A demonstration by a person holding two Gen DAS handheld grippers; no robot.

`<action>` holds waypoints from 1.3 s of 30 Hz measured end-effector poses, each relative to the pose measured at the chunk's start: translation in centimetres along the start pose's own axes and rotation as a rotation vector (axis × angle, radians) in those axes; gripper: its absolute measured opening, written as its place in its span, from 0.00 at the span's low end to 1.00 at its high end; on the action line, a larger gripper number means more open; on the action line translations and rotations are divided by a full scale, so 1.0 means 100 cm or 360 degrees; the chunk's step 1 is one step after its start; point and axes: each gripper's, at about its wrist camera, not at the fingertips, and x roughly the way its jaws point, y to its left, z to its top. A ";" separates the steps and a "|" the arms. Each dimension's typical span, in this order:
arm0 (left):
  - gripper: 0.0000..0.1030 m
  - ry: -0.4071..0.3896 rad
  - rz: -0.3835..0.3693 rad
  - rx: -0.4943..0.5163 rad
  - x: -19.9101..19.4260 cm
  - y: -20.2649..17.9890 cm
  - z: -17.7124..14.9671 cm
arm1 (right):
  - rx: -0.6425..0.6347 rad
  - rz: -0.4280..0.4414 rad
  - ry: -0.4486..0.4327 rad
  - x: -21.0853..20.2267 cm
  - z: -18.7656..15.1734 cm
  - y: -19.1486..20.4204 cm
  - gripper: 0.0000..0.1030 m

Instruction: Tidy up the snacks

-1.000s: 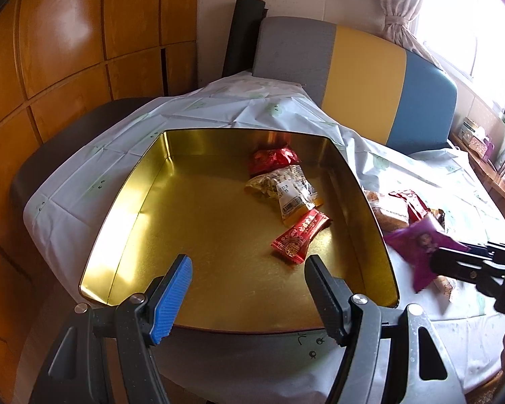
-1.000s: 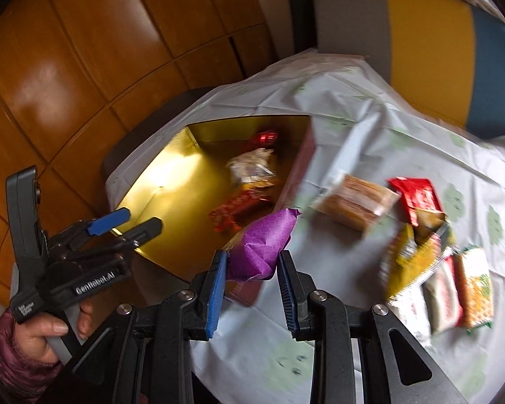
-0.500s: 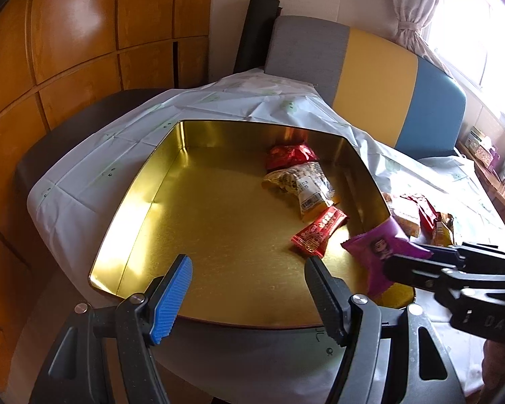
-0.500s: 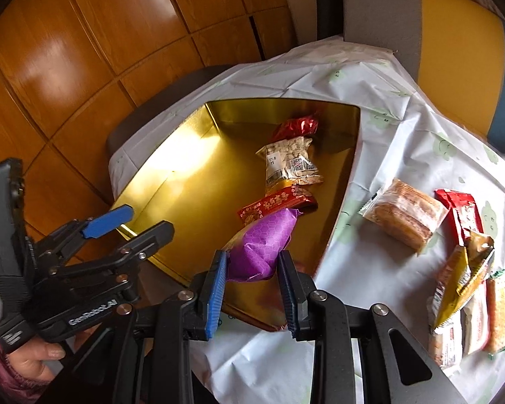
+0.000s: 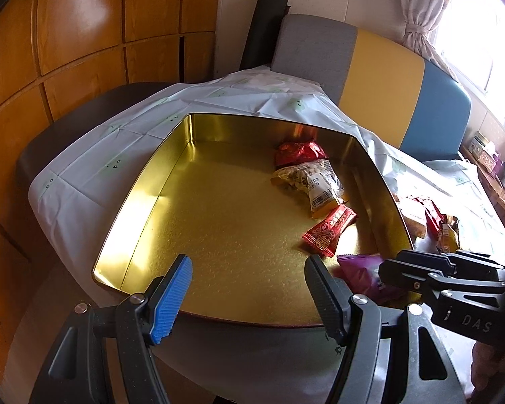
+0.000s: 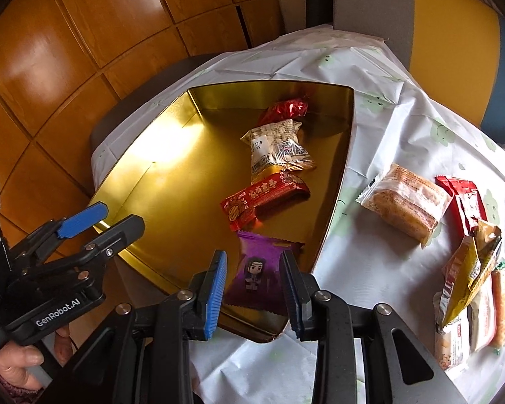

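Right tool (image 6: 253, 277): now released, jaws apart | purple packet (image 6: 261, 267): dropped since, lying in gold tin (image 6: 171, 181) near corner | left tool (image 5: 247, 288): spread, empty | loose snacks (image 6: 405, 202): table's right side

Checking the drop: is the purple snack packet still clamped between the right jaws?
No, the right gripper is open, and the purple snack packet lies in the gold tin.

daylight pours from the window (image 5: 481, 27) at upper right of the left wrist view, blown out to white. glare flares on the gold tin (image 6: 171, 155) floor and the wood panels (image 6: 33, 64). fisheye bending curves every edge, corners black. the purple packet (image 5: 363, 271) looks slightly motion-blurred.
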 end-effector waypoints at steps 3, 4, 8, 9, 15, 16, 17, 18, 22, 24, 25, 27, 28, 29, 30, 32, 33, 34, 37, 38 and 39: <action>0.68 -0.0001 0.0000 0.0000 0.000 0.000 0.000 | -0.0008 -0.0034 -0.0039 -0.007 -0.001 0.002 0.38; 0.68 -0.0004 0.0002 0.0001 0.000 0.000 0.000 | -0.0009 -0.0032 -0.0058 -0.010 -0.002 0.003 0.44; 0.68 -0.0021 0.0002 0.0007 -0.003 -0.002 0.002 | -0.0037 -0.0091 -0.0184 -0.027 -0.006 0.007 0.66; 0.68 -0.0024 0.0001 0.0008 -0.004 -0.003 0.002 | -0.0037 -0.0094 -0.0210 -0.031 -0.007 0.007 0.67; 0.68 -0.0030 -0.0014 0.0023 -0.009 -0.007 0.001 | 0.0026 -0.0154 -0.0386 -0.057 -0.013 -0.001 0.88; 0.68 -0.0027 -0.0016 0.0023 -0.009 -0.007 0.001 | 0.0039 -0.0181 -0.0403 -0.059 -0.014 -0.003 0.90; 0.68 -0.0024 -0.0018 0.0023 -0.009 -0.008 0.001 | 0.0049 -0.0212 -0.0414 -0.062 -0.015 -0.005 0.90; 0.68 -0.0019 -0.0022 0.0026 -0.010 -0.008 0.000 | 0.0062 -0.0247 -0.0424 -0.064 -0.016 -0.008 0.91; 0.68 -0.0019 -0.0019 0.0049 -0.011 -0.012 -0.001 | 0.0121 -0.0302 -0.0456 -0.071 -0.021 -0.023 0.92; 0.68 -0.0021 -0.0013 0.0063 -0.011 -0.014 -0.001 | 0.0144 -0.0338 -0.0492 -0.077 -0.026 -0.030 0.95; 0.68 -0.0022 -0.0014 0.0065 -0.011 -0.015 -0.002 | 0.0153 -0.0355 -0.0526 -0.080 -0.027 -0.033 0.99; 0.68 -0.0028 -0.0016 0.0074 -0.012 -0.016 -0.002 | 0.0168 -0.0409 -0.0603 -0.090 -0.033 -0.039 1.00; 0.68 -0.0032 -0.0014 0.0079 -0.012 -0.017 -0.002 | 0.0176 -0.0448 -0.0636 -0.094 -0.034 -0.042 1.00; 0.68 -0.0036 -0.0012 0.0084 -0.013 -0.018 -0.003 | 0.0185 -0.0483 -0.0670 -0.099 -0.035 -0.045 1.00; 0.68 -0.0040 -0.0014 0.0087 -0.013 -0.019 -0.003 | 0.0197 -0.0525 -0.0716 -0.106 -0.037 -0.049 1.00; 0.68 -0.0047 -0.0022 0.0095 -0.014 -0.020 -0.002 | 0.0242 -0.0619 -0.0794 -0.118 -0.040 -0.058 1.00; 0.68 -0.0050 -0.0019 0.0102 -0.015 -0.021 -0.002 | 0.0274 -0.0659 -0.0815 -0.123 -0.040 -0.062 1.00; 0.68 -0.0055 -0.0018 0.0109 -0.015 -0.023 -0.002 | 0.0310 -0.0693 -0.0822 -0.127 -0.040 -0.068 1.00; 0.68 -0.0063 -0.0029 0.0125 -0.017 -0.025 -0.002 | 0.0411 -0.0766 -0.0825 -0.138 -0.042 -0.090 1.00; 0.68 -0.0067 -0.0027 0.0130 -0.018 -0.026 -0.003 | 0.0442 -0.0767 -0.0819 -0.141 -0.044 -0.097 1.00; 0.68 -0.0068 -0.0026 0.0133 -0.018 -0.026 -0.003 | 0.0474 -0.0763 -0.0807 -0.145 -0.046 -0.105 1.00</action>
